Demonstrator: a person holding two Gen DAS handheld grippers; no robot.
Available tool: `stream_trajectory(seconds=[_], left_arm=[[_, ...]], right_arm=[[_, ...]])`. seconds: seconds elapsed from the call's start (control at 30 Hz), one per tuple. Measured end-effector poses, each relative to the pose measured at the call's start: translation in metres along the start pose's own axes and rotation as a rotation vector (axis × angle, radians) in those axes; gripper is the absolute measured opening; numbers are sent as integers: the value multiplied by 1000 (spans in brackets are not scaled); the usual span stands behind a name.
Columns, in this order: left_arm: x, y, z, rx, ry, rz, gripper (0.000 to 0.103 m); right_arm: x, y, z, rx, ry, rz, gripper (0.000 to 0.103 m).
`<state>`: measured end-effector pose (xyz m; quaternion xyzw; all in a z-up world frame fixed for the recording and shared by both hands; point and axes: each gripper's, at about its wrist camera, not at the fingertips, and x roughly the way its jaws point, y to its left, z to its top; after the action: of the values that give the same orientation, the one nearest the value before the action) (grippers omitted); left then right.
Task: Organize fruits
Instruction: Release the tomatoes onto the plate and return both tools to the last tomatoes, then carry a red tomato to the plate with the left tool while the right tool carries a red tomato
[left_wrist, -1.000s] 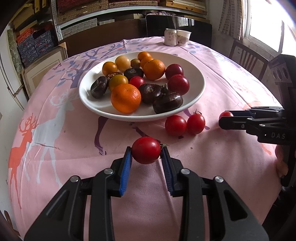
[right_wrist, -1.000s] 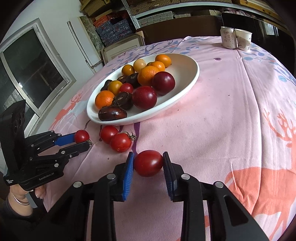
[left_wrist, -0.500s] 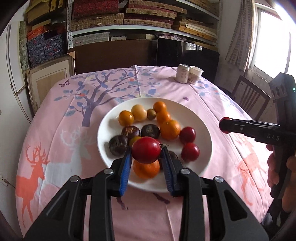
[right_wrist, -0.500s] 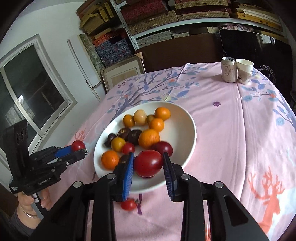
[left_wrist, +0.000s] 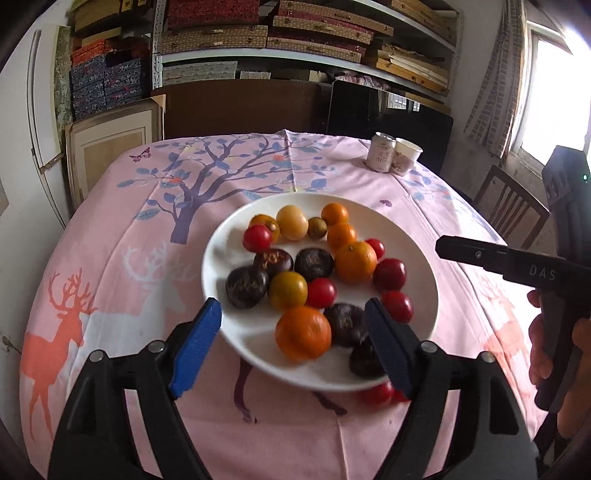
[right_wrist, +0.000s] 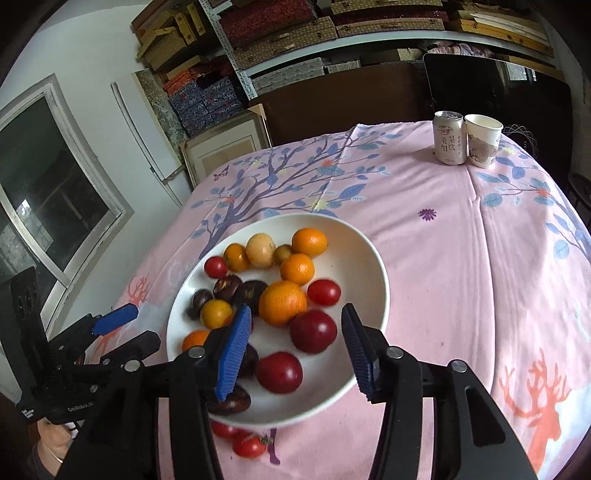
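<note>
Pink deer-print tablecloth (left_wrist: 122, 280) carries the white plate (right_wrist: 364, 254) of gathered fruit; both the left gripper (left_wrist: 291, 343) and the right gripper (right_wrist: 295, 350) hover over it spread wide, empty — two cherry tomatoes (right_wrist: 249, 445) wait by its near rim.

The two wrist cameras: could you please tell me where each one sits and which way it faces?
Left wrist: rides the left tongs, open, looking down across the white plate toward the shelves; the right tongs enter at right.
Right wrist: rides the right tongs, open, over the plate's near right side; the left tongs show at lower left.
Shared: plate, fruit, can, paper cup.
</note>
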<state>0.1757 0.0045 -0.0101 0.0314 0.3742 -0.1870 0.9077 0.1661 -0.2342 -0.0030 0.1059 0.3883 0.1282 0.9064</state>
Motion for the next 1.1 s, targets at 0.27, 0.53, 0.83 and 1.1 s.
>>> stream_trajectory(seconds=[0.27, 0.53, 0.83, 1.1], left_arm=[[5, -12, -72, 66, 115, 12, 78], [4, -12, -81, 63, 104, 39, 77], [0, -19, -79, 76, 96, 29, 78], [24, -69, -64, 175, 123, 39, 78]], right_arm=[[4, 38, -80, -196, 122, -7, 52], [36, 55, -86, -231, 180, -25, 51], [11, 33, -89, -155, 103, 18, 31], [-8, -33, -95, 31, 55, -6, 31]])
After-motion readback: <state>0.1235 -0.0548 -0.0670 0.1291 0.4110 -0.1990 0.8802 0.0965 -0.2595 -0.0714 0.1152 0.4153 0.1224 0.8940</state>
